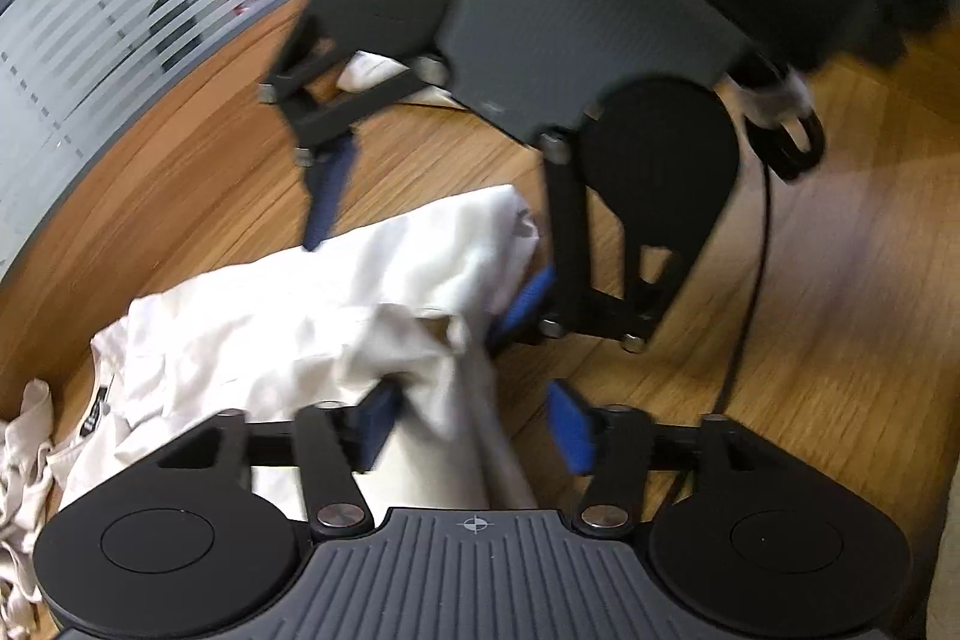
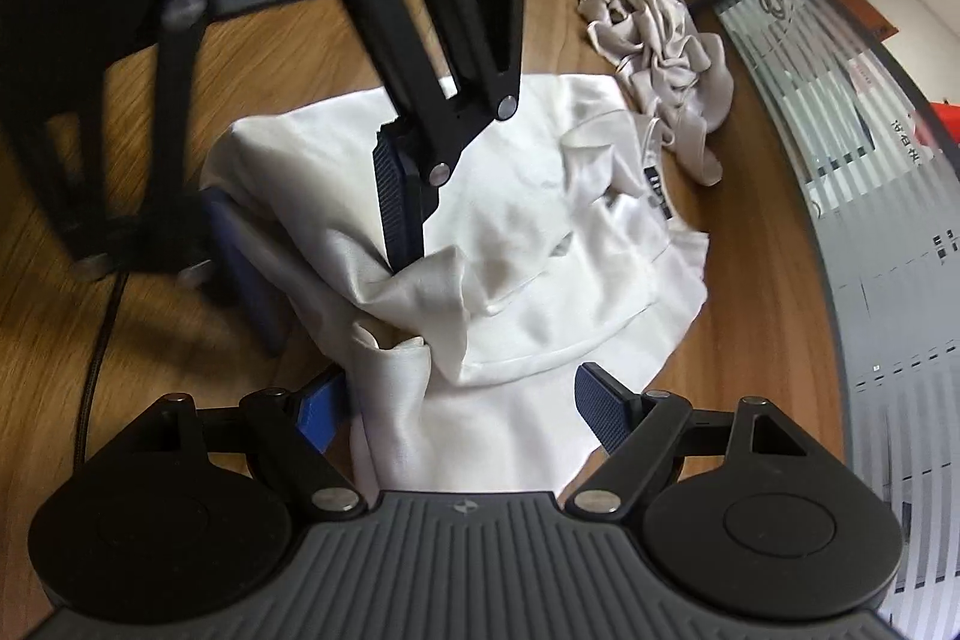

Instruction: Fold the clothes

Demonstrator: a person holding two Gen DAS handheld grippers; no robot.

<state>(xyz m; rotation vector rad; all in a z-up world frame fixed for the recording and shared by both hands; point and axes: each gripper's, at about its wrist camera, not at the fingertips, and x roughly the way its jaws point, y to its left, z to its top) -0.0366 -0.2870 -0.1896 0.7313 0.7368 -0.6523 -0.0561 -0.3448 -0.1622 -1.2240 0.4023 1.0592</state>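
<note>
On woodgrain table [image 2: 288, 40], crumpled white garment [image 2: 540, 232] — soft, perhaps cotton

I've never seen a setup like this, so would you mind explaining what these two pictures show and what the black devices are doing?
A person holds a hand-held two-finger gripper in each hand, and each carries a camera looking along its blue-padded fingers. One picture comes from the left gripper, the other from the right gripper; each also sees the other gripper opposite. On the wooden table lies a white garment being folded, with a crumpled beige cloth beyond. Both grippers straddle bunched white fabric with open jaws; neither clamps it.
</note>
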